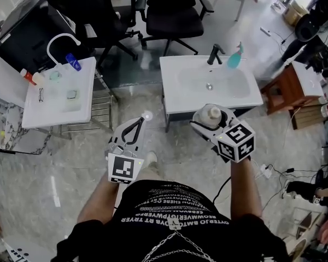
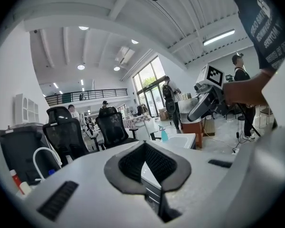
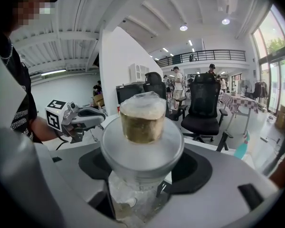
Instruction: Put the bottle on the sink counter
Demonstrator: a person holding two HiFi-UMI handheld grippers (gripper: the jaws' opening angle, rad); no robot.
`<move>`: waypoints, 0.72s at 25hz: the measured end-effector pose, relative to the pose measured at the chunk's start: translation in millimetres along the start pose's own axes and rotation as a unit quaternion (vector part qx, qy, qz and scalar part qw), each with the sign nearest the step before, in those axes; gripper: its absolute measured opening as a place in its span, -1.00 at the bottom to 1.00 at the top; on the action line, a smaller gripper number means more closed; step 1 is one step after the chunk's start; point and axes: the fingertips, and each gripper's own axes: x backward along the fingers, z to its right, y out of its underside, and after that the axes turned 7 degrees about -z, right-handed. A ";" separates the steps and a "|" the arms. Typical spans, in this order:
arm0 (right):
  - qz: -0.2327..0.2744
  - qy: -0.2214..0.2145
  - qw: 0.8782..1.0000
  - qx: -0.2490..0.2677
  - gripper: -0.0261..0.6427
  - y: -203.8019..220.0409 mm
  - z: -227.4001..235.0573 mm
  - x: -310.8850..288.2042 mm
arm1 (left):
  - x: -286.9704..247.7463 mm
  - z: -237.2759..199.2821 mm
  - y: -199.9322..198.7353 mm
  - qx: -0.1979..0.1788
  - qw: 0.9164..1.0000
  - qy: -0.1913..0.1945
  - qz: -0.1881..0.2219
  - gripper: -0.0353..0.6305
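Frosted bottle (image 3: 142, 127) clamped in the right gripper (image 1: 209, 118), right of centre.
It is held gold cap uppermost, long axis roughly vertical, below the white sink counter (image 1: 175, 100) in frame; the left gripper (image 1: 138, 121) is closed, empty. Shirt lettering is illegible.

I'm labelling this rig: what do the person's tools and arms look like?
The left tool and right tool have light grey bodies, black ribbed pads and a cube with black-and-white square markers. The person wears a black shirt with white lettering.
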 end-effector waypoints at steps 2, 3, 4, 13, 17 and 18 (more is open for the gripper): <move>-0.002 0.006 1.000 -0.001 0.07 -10.6 12.8 -11.0 | -20.0 -15.2 -2.0 0.004 1.000 0.007 -0.001 -0.88; -0.003 0.009 1.000 -0.002 0.07 -15.5 19.4 -16.8 | -29.4 -23.3 -4.0 0.005 1.000 0.009 0.001 -0.88; -0.004 0.012 1.000 -0.003 0.07 -20.5 26.0 -22.4 | -38.3 -31.4 -6.7 0.004 1.000 0.012 0.004 -0.88; 0.003 0.039 0.999 -0.012 0.07 -63.4 63.2 -71.0 | -93.5 -92.6 -5.5 0.008 0.999 0.036 0.015 -0.88; 0.004 0.052 0.999 -0.014 0.07 -74.3 66.9 -91.0 | -104.4 -113.1 2.2 0.012 0.998 0.051 0.019 -0.88; 0.005 0.053 0.998 -0.014 0.07 -77.0 66.9 -94.7 | -107.5 -117.4 3.2 0.013 0.998 0.055 0.021 -0.88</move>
